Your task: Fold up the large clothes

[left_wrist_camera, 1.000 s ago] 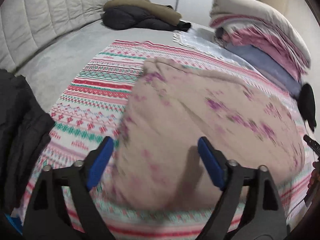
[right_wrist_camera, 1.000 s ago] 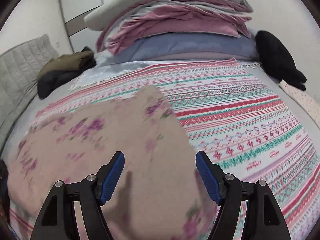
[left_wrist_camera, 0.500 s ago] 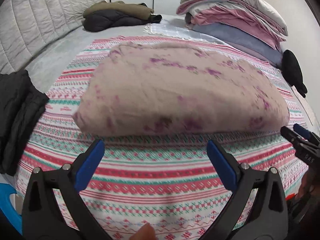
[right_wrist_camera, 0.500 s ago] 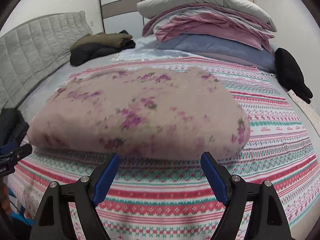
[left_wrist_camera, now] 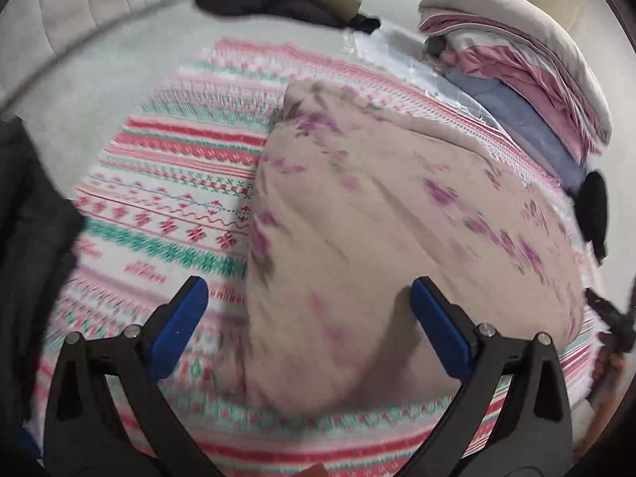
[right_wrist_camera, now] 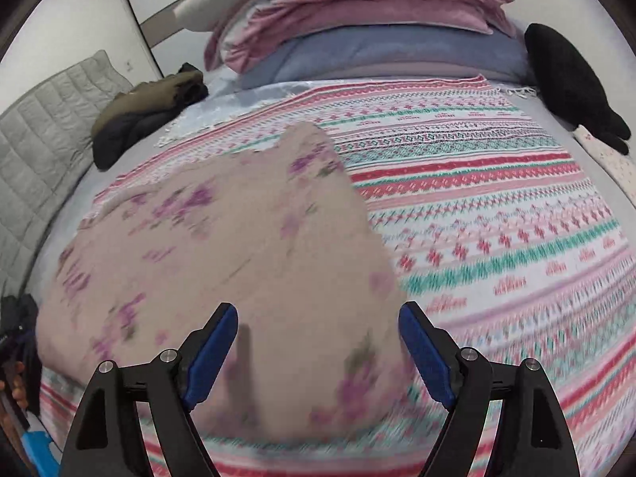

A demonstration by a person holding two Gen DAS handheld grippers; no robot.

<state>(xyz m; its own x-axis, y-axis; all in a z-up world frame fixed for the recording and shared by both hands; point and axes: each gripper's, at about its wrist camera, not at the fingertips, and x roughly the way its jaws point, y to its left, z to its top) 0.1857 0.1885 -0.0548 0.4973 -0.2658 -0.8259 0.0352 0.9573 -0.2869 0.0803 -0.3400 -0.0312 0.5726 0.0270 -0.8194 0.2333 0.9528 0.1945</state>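
A bed [left_wrist_camera: 119, 79] is carrying a striped patterned blanket [right_wrist_camera: 497, 218], and a folded beige floral garment [left_wrist_camera: 377, 238] is lying across it at frame centre. The left gripper [left_wrist_camera: 304, 306] and right gripper [right_wrist_camera: 318, 334] are hovering at lower frame, jaws spread, gripping nothing.

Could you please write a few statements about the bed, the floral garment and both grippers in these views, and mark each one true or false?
1. The floral garment lies on the patterned blanket. True.
2. The left gripper is clamped on the garment. False: it is open, nothing pinched.
3. The right gripper is open. True.
4. The stack of folded bedding sits on the floor. False: it is on the bed.
5. The black glove lies on the floral garment. False: beside the bedding stack.
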